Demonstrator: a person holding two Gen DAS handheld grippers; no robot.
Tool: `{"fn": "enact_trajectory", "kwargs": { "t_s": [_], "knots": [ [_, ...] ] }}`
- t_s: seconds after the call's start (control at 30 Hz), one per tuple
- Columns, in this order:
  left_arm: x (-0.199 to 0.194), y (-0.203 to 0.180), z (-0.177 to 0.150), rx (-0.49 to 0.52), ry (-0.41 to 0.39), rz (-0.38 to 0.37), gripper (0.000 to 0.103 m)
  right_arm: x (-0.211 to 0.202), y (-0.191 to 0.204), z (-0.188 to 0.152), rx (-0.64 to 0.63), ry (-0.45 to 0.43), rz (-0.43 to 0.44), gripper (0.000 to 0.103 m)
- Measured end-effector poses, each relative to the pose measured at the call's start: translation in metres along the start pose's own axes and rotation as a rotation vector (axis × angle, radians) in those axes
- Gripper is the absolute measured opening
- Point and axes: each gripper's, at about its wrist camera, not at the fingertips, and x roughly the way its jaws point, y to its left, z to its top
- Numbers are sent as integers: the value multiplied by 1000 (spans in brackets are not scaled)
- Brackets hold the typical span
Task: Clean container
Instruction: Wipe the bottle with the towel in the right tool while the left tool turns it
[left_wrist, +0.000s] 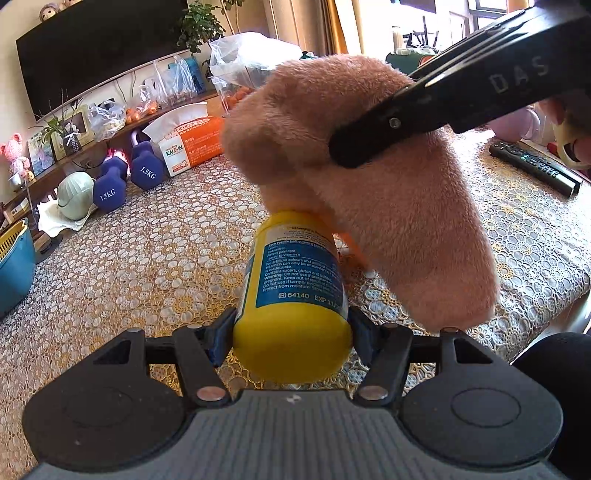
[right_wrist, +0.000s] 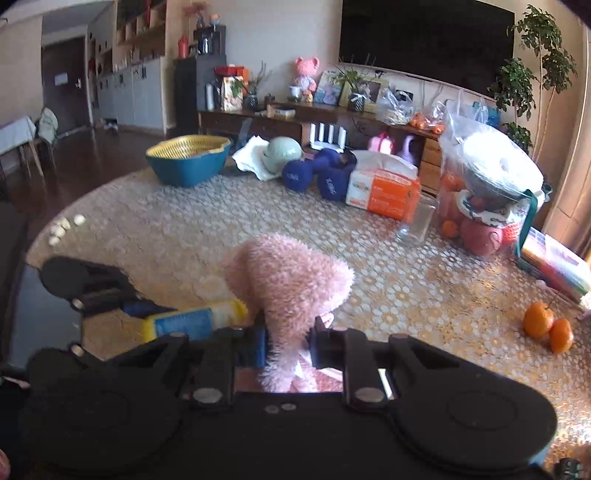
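A yellow bottle (left_wrist: 291, 295) with a blue label is clamped at its base between the fingers of my left gripper (left_wrist: 291, 332), held just above the table and pointing away. My right gripper (right_wrist: 286, 345) is shut on a fluffy pink cloth (right_wrist: 288, 284). In the left wrist view the right gripper (left_wrist: 369, 144) comes in from the upper right, and the pink cloth (left_wrist: 388, 192) drapes over the far end of the bottle, hiding its cap. The right wrist view shows the yellow bottle (right_wrist: 192, 323) lying sideways at the left with the cloth against its end, and the left gripper (right_wrist: 122, 299) beyond it.
A lace-patterned cloth covers the table (left_wrist: 147, 266). On it are purple dumbbells (left_wrist: 125, 181), an orange tissue box (left_wrist: 192, 144), a blue basket (right_wrist: 186, 162), a clear glass jar (right_wrist: 417, 218), two oranges (right_wrist: 548, 325), bagged fruit (right_wrist: 480, 177) and a remote control (left_wrist: 535, 168).
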Motion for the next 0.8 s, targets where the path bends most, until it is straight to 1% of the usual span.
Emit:
{"fn": "enact_trajectory", "kwargs": {
  "t_s": [0.07,0.1,0.2,0.27,0.5,0.8],
  "knots": [
    [-1,0,1,4,-5,2,63,-1,11,7,-10,-15,67,20],
    [-1,0,2,4,-4,1,63,1,18,8,-23,-12,86,21],
    [0,0,1,6,1,0,63,11,36,9,-58,14,134,21],
    [2,0,1,2,7,0,63,19,45,6,-79,33,147,21],
    [2,6,2,-20,9,-7,63,34,49,6,-136,56,106,22],
    [-3,4,8,-13,-23,-11,63,54,15,13,-94,73,20,23]
  ]
}}
